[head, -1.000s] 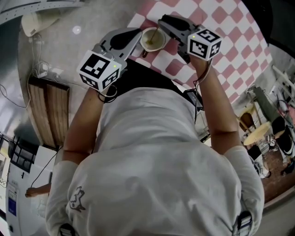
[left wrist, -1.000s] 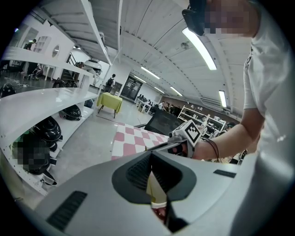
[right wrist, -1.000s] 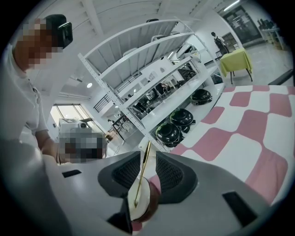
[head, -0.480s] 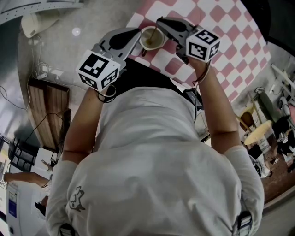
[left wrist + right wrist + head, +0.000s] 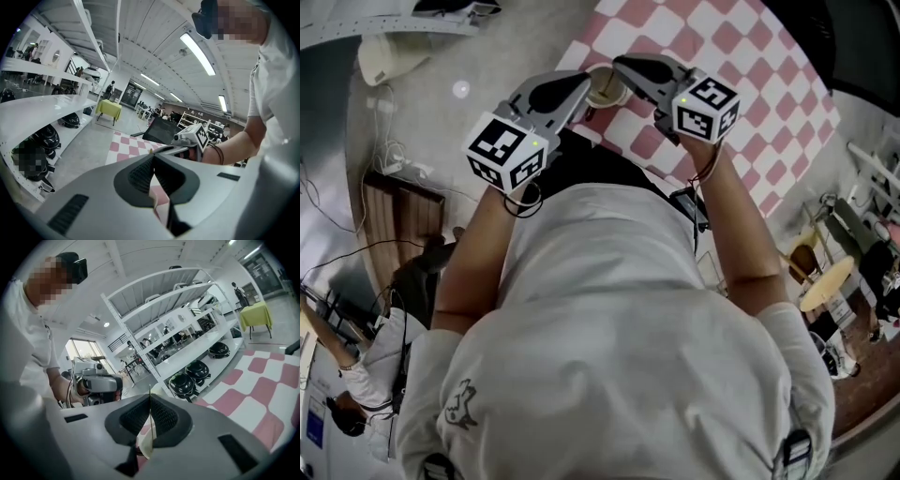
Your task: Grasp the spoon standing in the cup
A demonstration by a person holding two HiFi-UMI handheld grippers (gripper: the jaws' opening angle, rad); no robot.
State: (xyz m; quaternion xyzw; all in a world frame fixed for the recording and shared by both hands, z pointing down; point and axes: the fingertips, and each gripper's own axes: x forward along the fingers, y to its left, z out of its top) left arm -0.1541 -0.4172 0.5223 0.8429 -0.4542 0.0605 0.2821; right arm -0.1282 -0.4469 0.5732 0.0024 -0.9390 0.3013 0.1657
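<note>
A cream cup (image 5: 605,88) stands near the edge of the pink-and-white checked tablecloth (image 5: 741,56). My right gripper (image 5: 622,67) reaches over the cup's rim from the right. In the right gripper view its jaws are shut (image 5: 150,399) on a thin spoon handle (image 5: 150,391) that pokes up past the tips, and the cup (image 5: 146,445) shows pale below them. My left gripper (image 5: 581,87) lies against the cup's left side. In the left gripper view its jaws (image 5: 153,157) meet with nothing between them. The spoon's bowl is hidden.
Grey floor lies left of the table, with a wooden panel (image 5: 394,220) and cables. White shelves hold dark round helmets (image 5: 197,371). A person (image 5: 366,394) stands at the lower left. Chairs and clutter (image 5: 834,272) sit at the right.
Both grippers and the cup have shifted up in the head view. The right gripper's jaws now cover more of the cup's rim, hiding the spoon handle that showed earlier.
</note>
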